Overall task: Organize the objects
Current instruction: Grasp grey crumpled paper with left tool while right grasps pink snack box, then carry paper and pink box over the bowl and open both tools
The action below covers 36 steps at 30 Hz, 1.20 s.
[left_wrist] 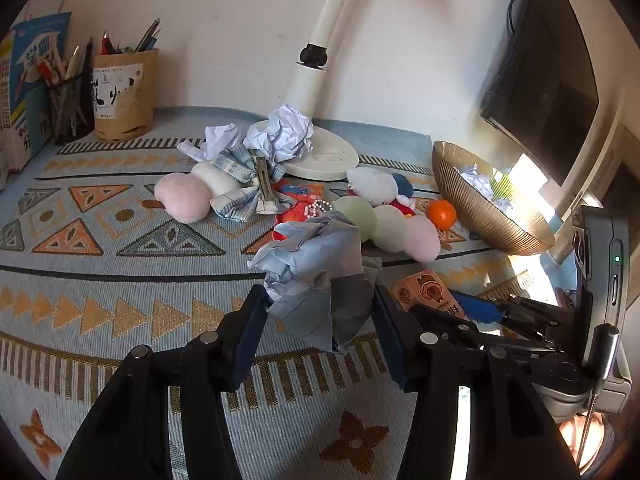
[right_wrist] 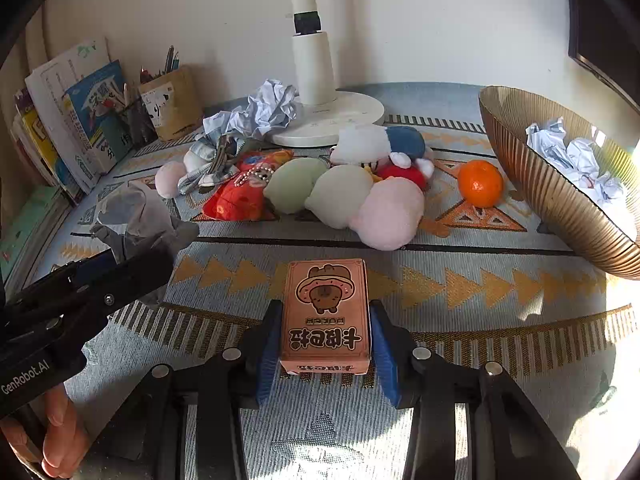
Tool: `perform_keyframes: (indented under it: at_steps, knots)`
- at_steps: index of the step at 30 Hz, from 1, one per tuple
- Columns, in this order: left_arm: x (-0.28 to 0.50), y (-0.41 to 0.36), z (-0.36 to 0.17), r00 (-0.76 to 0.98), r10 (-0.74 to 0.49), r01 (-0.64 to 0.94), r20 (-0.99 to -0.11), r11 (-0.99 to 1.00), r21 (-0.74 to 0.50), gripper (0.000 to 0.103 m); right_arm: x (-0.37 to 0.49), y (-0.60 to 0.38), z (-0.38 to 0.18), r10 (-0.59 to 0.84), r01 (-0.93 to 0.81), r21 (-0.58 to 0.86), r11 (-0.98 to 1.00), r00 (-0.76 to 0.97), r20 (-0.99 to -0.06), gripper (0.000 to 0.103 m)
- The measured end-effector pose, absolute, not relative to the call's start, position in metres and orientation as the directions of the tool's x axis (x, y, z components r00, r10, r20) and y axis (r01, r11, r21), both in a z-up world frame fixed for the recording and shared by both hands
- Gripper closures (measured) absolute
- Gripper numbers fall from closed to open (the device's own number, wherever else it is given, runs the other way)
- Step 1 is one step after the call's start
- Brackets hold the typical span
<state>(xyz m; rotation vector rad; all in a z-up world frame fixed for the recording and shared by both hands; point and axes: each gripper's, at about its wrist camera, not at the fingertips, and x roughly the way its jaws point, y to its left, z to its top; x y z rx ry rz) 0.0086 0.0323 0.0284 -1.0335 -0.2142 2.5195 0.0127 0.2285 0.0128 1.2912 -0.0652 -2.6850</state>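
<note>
Right gripper straddles the card box, blue pads on either long side. Left pad looks seated against the cardboard; the right one looks touching or a hair off, hard to tell. Box lies flat on the patterned cloth, near the front edge of the table, midway along it.

Left gripper is clamped on a crumpled wad of grey-blue paper, held up off the cloth, left of the box. A hand shows at its handle.

Gold bowl sits toward the right edge, already holding white paper balls. Orange just beside its wall. Plush toys heaped in the middle, lamp base behind them at the back edge.

Risks, as I judge them:
- Grip is on the near end of the box only. Lifted from there, the far end may droop or swivel out between the pads.
- Smooth cardboard, narrow pads: a weak squeeze lets it slide; a hard one dents the walls.
- Paper wad is loose and springy; a fold could slip free mid-carry.
- Both grippers close together; crossing paths toward the bowl could knock one load.
- Sweeping low to the right could nudge the orange and set it rolling.
</note>
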Motion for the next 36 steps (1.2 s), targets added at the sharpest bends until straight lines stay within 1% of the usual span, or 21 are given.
perform_keyframes:
  at_steps: [3, 8, 11, 13, 14, 15, 17, 18, 19, 20, 22, 24, 25, 26, 28, 32, 35, 36]
  knots:
    - [0.009, 0.032, 0.028, -0.643, 0.424, -0.306, -0.638, -0.905, -0.294, 0.053, 0.022, 0.249, 0.018, -0.17, 0.091, 0.145, -0.985, -0.625, -0.762, 0.062]
    - [0.009, 0.032, 0.028, -0.652, 0.415, -0.303, -0.635, -0.91, -0.284, 0.053, 0.03, 0.276, 0.015, -0.129, 0.042, 0.131, -0.99, -0.617, -0.777, 0.062]
    - [0.008, 0.031, 0.027, -0.649, 0.414, -0.299, -0.638, -0.91, -0.286, 0.053, 0.031, 0.282, 0.009, -0.141, 0.035, 0.152, -0.988, -0.616, -0.775, 0.061]
    - [0.008, 0.031, 0.027, -0.649, 0.413, -0.297, -0.638, -0.911, -0.288, 0.053, 0.031, 0.282, 0.009, -0.142, 0.038, 0.15, -0.988, -0.615, -0.776, 0.052]
    - [0.009, 0.03, 0.027, -0.65, 0.413, -0.296, -0.638, -0.911, -0.288, 0.053, 0.031, 0.282, 0.009, -0.157, 0.049, 0.161, -0.986, -0.614, -0.774, 0.04]
    - [0.009, 0.03, 0.027, -0.65, 0.412, -0.294, -0.639, -0.911, -0.288, 0.053, 0.03, 0.282, 0.009, -0.155, 0.049, 0.158, -0.986, -0.613, -0.775, 0.039]
    - [0.009, 0.03, 0.027, -0.651, 0.413, -0.294, -0.638, -0.911, -0.289, 0.053, 0.03, 0.281, 0.008, -0.149, 0.052, 0.149, -0.987, -0.613, -0.776, 0.041]
    - [0.009, 0.03, 0.027, -0.651, 0.412, -0.294, -0.638, -0.911, -0.289, 0.053, 0.03, 0.279, 0.008, -0.139, 0.052, 0.136, -0.989, -0.614, -0.777, 0.052]
    - [0.009, 0.03, 0.027, -0.651, 0.41, -0.293, -0.639, -0.912, -0.287, 0.053, 0.031, 0.278, 0.009, -0.124, 0.048, 0.12, -0.992, -0.618, -0.776, 0.059]
    - [0.009, 0.031, 0.027, -0.651, 0.409, -0.293, -0.639, -0.912, -0.286, 0.053, 0.031, 0.277, 0.009, -0.116, 0.049, 0.109, -0.993, -0.62, -0.776, 0.062]
    - [0.01, 0.031, 0.027, -0.652, 0.409, -0.294, -0.638, -0.912, -0.285, 0.053, 0.033, 0.278, 0.01, -0.173, 0.076, 0.16, -0.984, -0.609, -0.774, 0.062]
    - [0.012, 0.035, 0.029, -0.65, 0.407, -0.303, -0.642, -0.913, -0.272, 0.053, 0.038, 0.289, 0.014, -0.289, 0.094, 0.293, -0.951, -0.603, -0.744, 0.062]
    - [0.013, 0.037, 0.031, -0.642, 0.414, -0.311, -0.645, -0.91, -0.275, 0.053, 0.042, 0.295, 0.019, -0.32, 0.095, 0.333, -0.938, -0.606, -0.728, 0.062]
    - [0.015, 0.041, 0.035, -0.636, 0.418, -0.317, -0.649, -0.908, -0.274, 0.053, 0.045, 0.301, 0.026, -0.319, 0.088, 0.34, -0.936, -0.616, -0.72, 0.062]
    - [0.021, 0.055, 0.054, -0.646, 0.449, -0.364, -0.617, -0.892, -0.268, 0.053, 0.052, 0.319, 0.052, -0.286, 0.066, 0.325, -0.943, -0.66, -0.695, 0.062]
    - [0.018, 0.103, 0.114, -0.655, 0.544, -0.497, -0.524, -0.833, -0.244, 0.053, 0.064, 0.371, 0.122, -0.223, 0.014, 0.343, -0.939, -0.785, -0.578, 0.062]
    - [0.001, 0.149, 0.149, -0.64, 0.598, -0.568, -0.483, -0.791, -0.226, 0.053, 0.073, 0.403, 0.165, -0.072, -0.082, 0.285, -0.955, -0.868, -0.491, 0.062]
    - [-0.005, 0.164, 0.156, -0.639, 0.605, -0.583, -0.476, -0.784, -0.214, 0.053, 0.072, 0.414, 0.173, -0.045, -0.11, 0.293, -0.95, -0.879, -0.475, 0.062]
